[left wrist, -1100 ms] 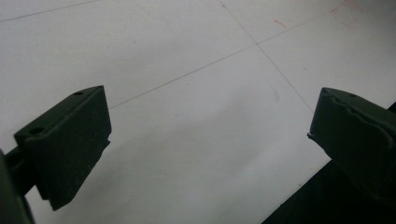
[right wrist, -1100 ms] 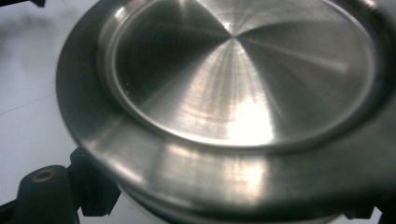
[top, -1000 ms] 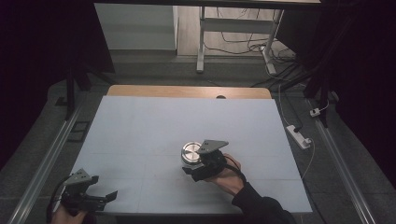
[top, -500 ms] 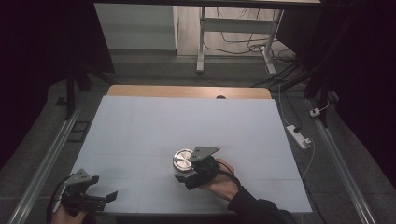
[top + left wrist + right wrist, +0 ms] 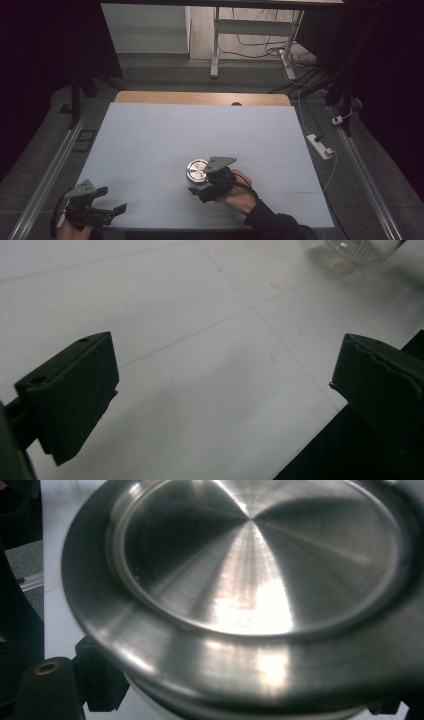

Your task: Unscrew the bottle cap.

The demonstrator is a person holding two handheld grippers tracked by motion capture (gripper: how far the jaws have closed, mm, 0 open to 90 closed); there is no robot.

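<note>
A glass jar with a brushed steel lid [image 5: 196, 170] stands on the white table sheet [image 5: 200, 130], a little right of the middle and toward the near edge. My right gripper [image 5: 201, 186] reaches in from the right and is shut on the jar just under the lid. In the right gripper view the lid [image 5: 255, 565] looms close, with one black finger [image 5: 50, 690] tucked below its rim. My left gripper [image 5: 112, 200] hovers open at the near left corner, nothing between its jaws [image 5: 225, 390]. The jar's glass base [image 5: 360, 250] shows at the top right of the left gripper view.
The near table edge [image 5: 360, 440] runs just under the left gripper's right jaw. A wooden strip [image 5: 200, 97] borders the far edge of the sheet. A white power strip [image 5: 320, 146] and cables lie on the floor to the right, and metal rails [image 5: 45, 180] flank the table.
The right gripper and the jar have shifted together a little to the left and toward the near edge. The left gripper has stayed where it was.
</note>
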